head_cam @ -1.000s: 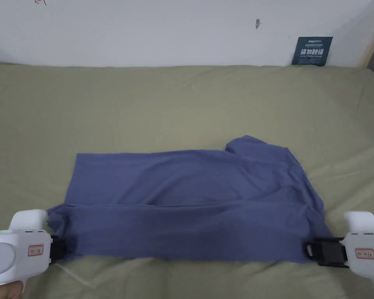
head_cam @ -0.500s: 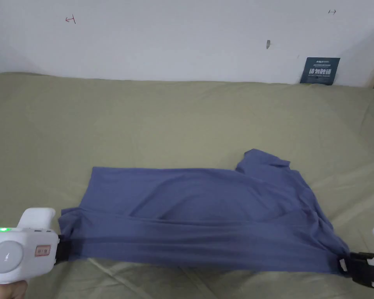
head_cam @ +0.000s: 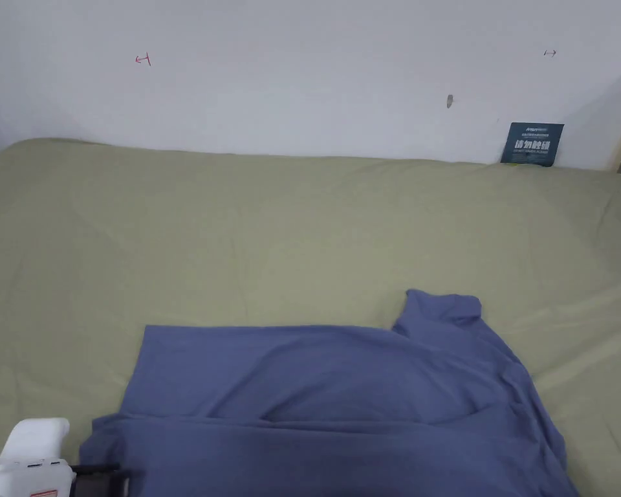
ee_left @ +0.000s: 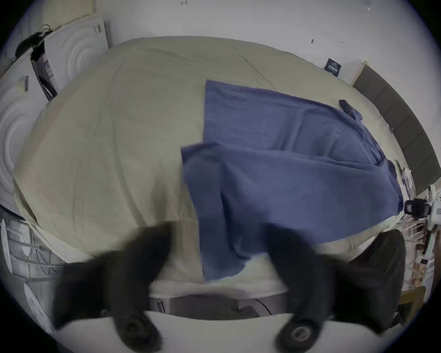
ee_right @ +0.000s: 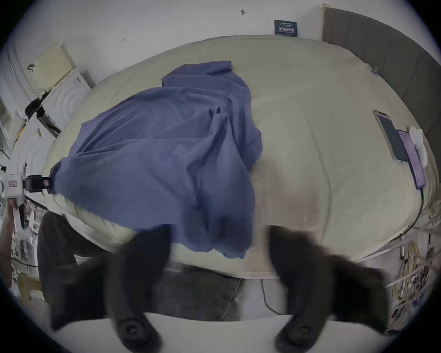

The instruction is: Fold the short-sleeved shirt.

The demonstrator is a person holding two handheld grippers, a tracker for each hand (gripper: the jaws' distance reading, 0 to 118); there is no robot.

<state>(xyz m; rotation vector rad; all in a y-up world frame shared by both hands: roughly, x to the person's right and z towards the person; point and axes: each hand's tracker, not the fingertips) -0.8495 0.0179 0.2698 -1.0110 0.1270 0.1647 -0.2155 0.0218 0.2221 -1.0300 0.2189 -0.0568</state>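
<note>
your blue short-sleeved shirt (head_cam: pixel 328 401) lies crumpled on the olive bed sheet (head_cam: pixel 238 233), close to the bed's near edge, with its near side hanging over that edge. your left gripper (ee_left: pixel 218 261) has its jaws spread wide with the shirt's hem between them, not pinched. your right gripper (ee_right: pixel 218 254) is just as wide, the shirt's other end lying loose between its jaws. a dark card (head_cam: pixel 532 143) leans against the wall at the far right corner.
</note>
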